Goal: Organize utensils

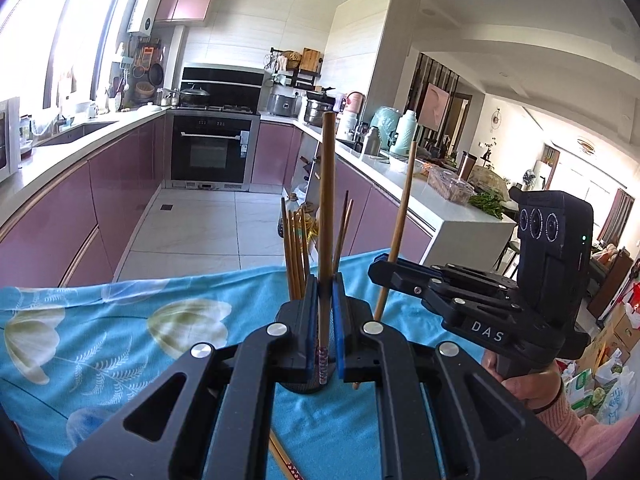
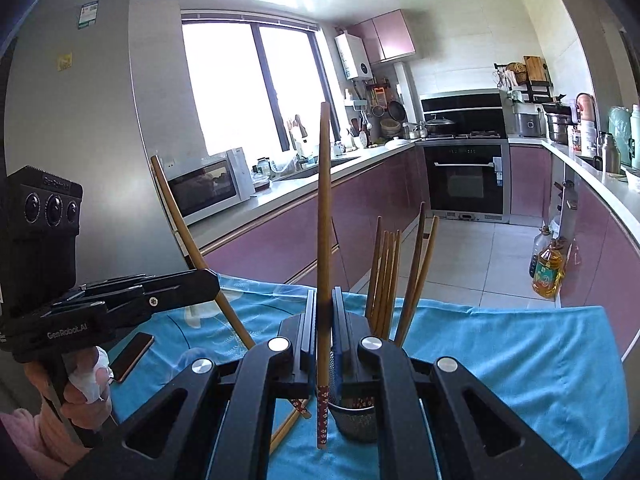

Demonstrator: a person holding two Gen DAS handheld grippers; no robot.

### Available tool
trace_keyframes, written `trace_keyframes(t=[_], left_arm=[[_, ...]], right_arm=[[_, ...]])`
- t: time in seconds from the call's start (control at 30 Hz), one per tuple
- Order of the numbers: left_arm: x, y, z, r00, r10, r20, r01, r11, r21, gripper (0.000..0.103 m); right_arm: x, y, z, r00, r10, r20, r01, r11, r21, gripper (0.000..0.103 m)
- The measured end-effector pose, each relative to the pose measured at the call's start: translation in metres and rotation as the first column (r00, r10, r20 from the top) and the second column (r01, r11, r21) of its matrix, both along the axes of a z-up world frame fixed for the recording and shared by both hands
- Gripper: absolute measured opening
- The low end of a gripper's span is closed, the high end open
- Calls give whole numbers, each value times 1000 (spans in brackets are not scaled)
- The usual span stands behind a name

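Note:
My left gripper (image 1: 325, 320) is shut on a wooden chopstick (image 1: 326, 216) held upright over a dark mesh holder (image 1: 308, 388) that has several chopsticks (image 1: 296, 252) standing in it. My right gripper (image 2: 323, 332) is shut on another upright chopstick (image 2: 323, 240), just left of the mesh holder (image 2: 356, 420) with its chopsticks (image 2: 386, 276). In the left wrist view the right gripper (image 1: 384, 272) shows at the right with its chopstick (image 1: 402, 220). In the right wrist view the left gripper (image 2: 212, 280) shows at the left with its slanted chopstick (image 2: 188, 240).
The table has a blue flowered cloth (image 1: 100, 332). Loose chopsticks (image 2: 290, 426) lie on the cloth in front of the holder, and one shows in the left wrist view (image 1: 284, 460). A phone (image 2: 132, 356) lies at the left. Kitchen counters (image 1: 404, 184) and an oil bottle (image 2: 546, 272) stand beyond.

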State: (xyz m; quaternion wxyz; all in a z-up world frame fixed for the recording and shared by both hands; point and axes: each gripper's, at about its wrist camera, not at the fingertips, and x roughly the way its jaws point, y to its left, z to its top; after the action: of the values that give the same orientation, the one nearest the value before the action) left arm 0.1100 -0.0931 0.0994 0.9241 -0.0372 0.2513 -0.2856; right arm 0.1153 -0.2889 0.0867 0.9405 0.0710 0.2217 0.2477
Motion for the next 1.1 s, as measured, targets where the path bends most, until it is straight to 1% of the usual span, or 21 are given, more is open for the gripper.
trace_keyframes(t=[0.2,0.47,1.1], left_arm=[[1,-5,12,1000,-3,26,3,1000,2,8],[1,-10,13,999,14,47,-14,1000,13,8],[16,-25,3,999,36,19,-37,997,61,8]], right_arm=[[7,-2,7,1000,-10,14,10,1000,11,6],[18,-7,9,999,-31,14,31,999,25,6],[33,-1,5,997,-74,12,74,997,2,6]])
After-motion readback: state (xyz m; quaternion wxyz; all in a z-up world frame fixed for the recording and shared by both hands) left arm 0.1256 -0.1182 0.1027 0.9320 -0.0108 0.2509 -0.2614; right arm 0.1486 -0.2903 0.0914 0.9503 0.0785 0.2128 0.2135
